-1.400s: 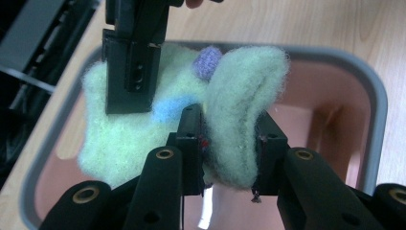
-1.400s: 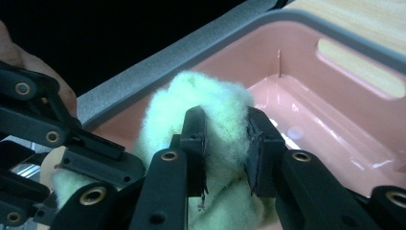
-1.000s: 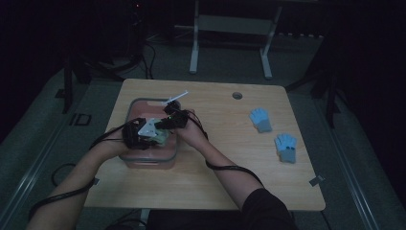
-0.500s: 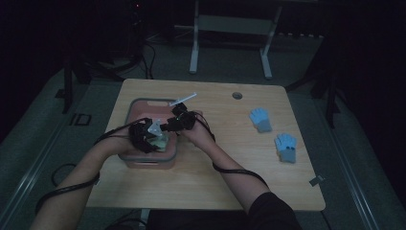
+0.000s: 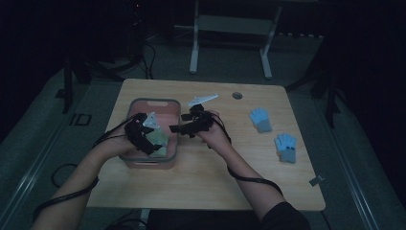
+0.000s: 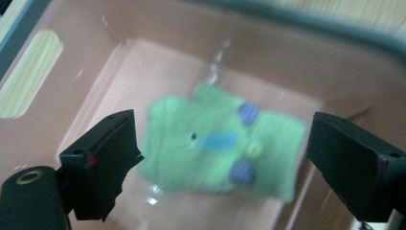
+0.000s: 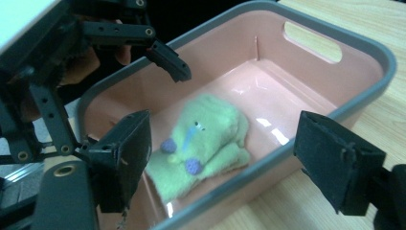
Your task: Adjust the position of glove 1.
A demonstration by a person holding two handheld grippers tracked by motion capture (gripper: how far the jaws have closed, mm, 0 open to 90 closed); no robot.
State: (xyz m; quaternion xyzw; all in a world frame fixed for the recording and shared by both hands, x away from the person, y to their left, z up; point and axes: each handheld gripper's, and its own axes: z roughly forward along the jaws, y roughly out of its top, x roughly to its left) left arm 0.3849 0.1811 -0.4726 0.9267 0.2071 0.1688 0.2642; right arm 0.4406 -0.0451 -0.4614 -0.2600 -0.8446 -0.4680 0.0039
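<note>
Green glove (image 7: 203,143) lies in pink bin (image 7: 335,117), both hand-held grippers just opened.

Glove in the bin, left of frame centre

The glove (image 5: 158,141) lies in the bin (image 5: 152,102); two more gloves (image 5: 260,119) (image 5: 286,146) lie well apart on the table (image 5: 201,187), right of centre.

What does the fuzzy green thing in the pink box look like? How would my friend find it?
Look on the wooden table for the pink bin with a grey rim, at its left side. On its floor lie folded green gloves with a little face and blue dots. The two gloves out on the table are blue.
</note>
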